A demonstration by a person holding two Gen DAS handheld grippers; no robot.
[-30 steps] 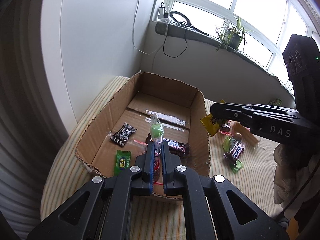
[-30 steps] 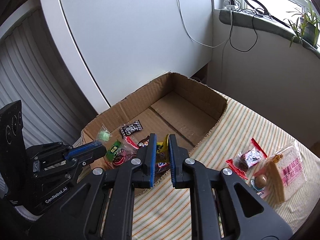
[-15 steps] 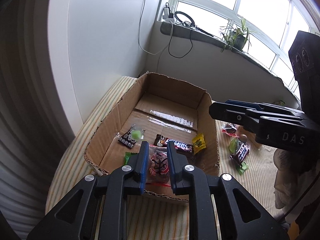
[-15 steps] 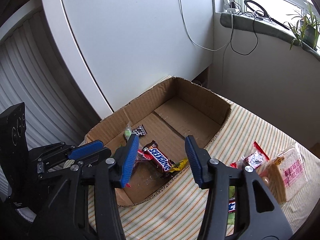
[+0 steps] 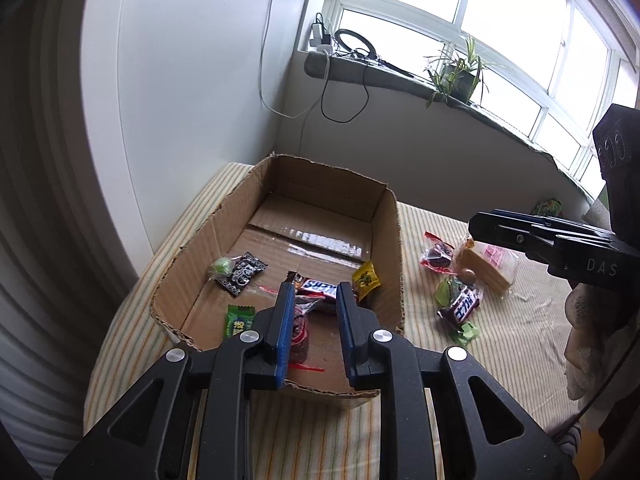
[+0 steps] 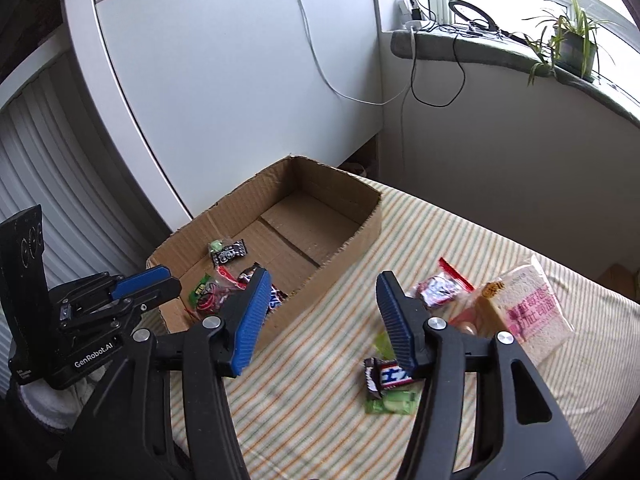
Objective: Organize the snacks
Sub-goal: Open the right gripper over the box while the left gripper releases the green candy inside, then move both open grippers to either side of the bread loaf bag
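An open cardboard box (image 5: 388,248) (image 6: 360,236) sits on the striped cloth. In it lie a Snickers bar (image 5: 318,290), a yellow packet (image 5: 366,278), a black packet (image 5: 242,276), a green sweet (image 5: 222,266), a green packet (image 5: 239,320) and a red-edged bag (image 5: 298,328). My left gripper (image 5: 314,328) is open and empty above the box's near end. My right gripper (image 6: 322,320) is wide open and empty above the cloth, right of the box. Loose on the cloth lie a dark bar (image 6: 386,374), a green packet (image 6: 390,402), a red bag (image 6: 438,288) and a bread pack (image 6: 524,312).
A white cabinet (image 6: 240,80) stands behind the box. A window sill (image 5: 400,76) holds cables and a potted plant (image 5: 456,76). The loose snacks also show in the left wrist view (image 5: 460,300) to the right of the box.
Both grippers opened. The green sweet dropped from the left one and the yellow packet from the right one into the box. The right gripper has moved right, over the loose snacks.
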